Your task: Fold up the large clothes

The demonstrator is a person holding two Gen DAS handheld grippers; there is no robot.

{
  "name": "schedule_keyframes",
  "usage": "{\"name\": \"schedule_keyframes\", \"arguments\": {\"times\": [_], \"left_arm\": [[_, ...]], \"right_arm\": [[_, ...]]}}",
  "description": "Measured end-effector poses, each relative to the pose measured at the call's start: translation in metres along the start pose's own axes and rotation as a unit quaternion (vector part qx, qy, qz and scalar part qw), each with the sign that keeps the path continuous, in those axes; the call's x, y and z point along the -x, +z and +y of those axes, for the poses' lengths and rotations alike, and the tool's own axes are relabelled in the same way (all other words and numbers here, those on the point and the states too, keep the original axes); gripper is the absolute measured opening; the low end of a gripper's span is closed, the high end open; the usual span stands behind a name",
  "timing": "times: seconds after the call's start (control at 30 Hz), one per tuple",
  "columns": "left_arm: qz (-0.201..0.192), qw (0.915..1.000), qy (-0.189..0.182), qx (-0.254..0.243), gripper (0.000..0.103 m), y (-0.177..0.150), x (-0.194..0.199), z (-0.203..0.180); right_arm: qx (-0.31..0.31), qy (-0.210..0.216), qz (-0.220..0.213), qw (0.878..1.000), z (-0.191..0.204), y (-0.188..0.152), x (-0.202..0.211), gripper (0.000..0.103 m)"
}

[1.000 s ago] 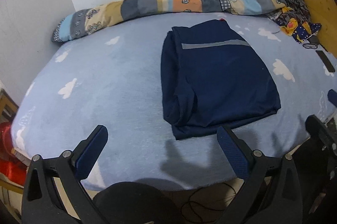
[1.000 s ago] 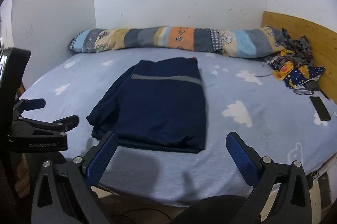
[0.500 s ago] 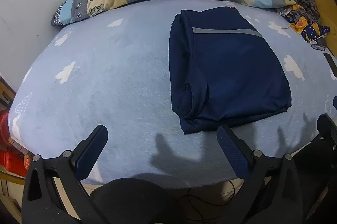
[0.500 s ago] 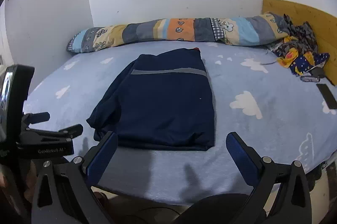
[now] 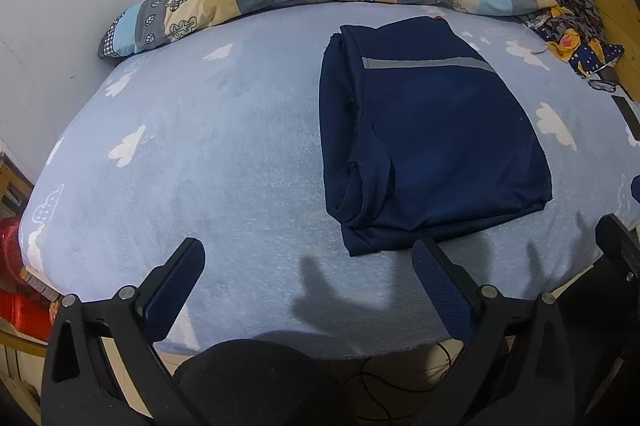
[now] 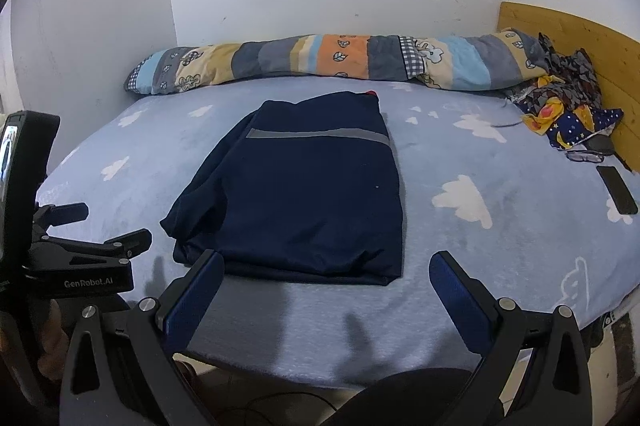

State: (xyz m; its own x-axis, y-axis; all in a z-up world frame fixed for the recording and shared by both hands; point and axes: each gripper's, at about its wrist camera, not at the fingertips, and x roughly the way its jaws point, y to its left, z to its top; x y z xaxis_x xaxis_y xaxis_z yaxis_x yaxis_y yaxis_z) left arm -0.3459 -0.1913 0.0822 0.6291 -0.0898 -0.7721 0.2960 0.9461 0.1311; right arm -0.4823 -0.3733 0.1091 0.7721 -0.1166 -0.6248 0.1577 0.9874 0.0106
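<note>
The navy garment [image 6: 304,194] lies partly folded in the middle of the bed [image 5: 192,154], and with the left hand-held gripper [image 5: 308,286] and right hand-held gripper [image 6: 326,292] both spread, empty, just short of its near hem, the next fold likely starts by pinching that hem's two corners.

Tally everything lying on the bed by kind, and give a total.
Folded navy garment: 1
Rolled patchwork quilt: 1
Heap of patterned clothes: 1
Black phone: 1
Pair of glasses: 1
Total: 5
</note>
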Motion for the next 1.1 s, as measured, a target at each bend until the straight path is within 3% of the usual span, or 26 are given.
{"name": "schedule_keyframes", "arguments": {"times": [1.1], "left_arm": [[-0.011,0.9999,0.003,-0.010,0.103,-0.0019,0.0050,-0.0023]], "right_arm": [[0.008,-0.008,0.000,1.000,0.0020,-0.0023,0.0029,0.103]]}}
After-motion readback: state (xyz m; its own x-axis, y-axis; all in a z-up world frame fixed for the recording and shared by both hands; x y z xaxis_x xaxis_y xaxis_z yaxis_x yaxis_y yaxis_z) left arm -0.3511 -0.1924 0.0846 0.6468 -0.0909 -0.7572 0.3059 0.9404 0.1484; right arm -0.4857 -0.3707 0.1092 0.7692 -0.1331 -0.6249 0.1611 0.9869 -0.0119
